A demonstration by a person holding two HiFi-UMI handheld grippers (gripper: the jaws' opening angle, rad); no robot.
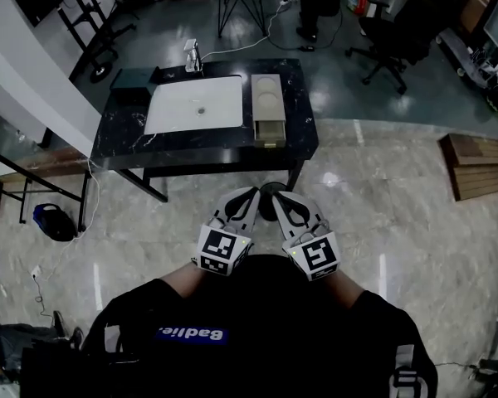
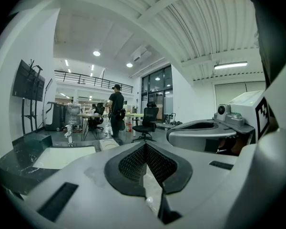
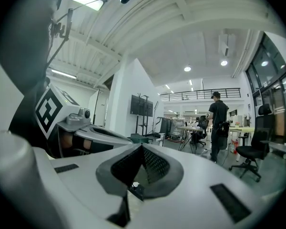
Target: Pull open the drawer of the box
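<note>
Head view: the beige box (image 1: 268, 99) stands on the right part of a dark marble tabletop (image 1: 295, 143), just beside a white sink basin (image 1: 195, 104). The end with its drawer (image 1: 270, 131) is turned toward us. From this height we cannot tell whether the drawer is out at all. A faucet (image 1: 193, 55) rises at the basin's far edge.

We hold both tools well apart from the box, short of the tabletop, over the glossy floor (image 1: 382, 214) and close to our chest. The left hand-held gripper (image 1: 249, 196) and the right hand-held gripper (image 1: 280, 199) point toward the tabletop with their tips near each other.

Left gripper view shows that hand-held gripper's jaws pressed together at the tips, with nothing between them, and the basin and faucet low at the left. Right gripper view shows the right jaws likewise closed on nothing.

Beyond the tabletop a person (image 1: 315, 2) stands with back turned, near a black office chair (image 1: 396, 31).
</note>
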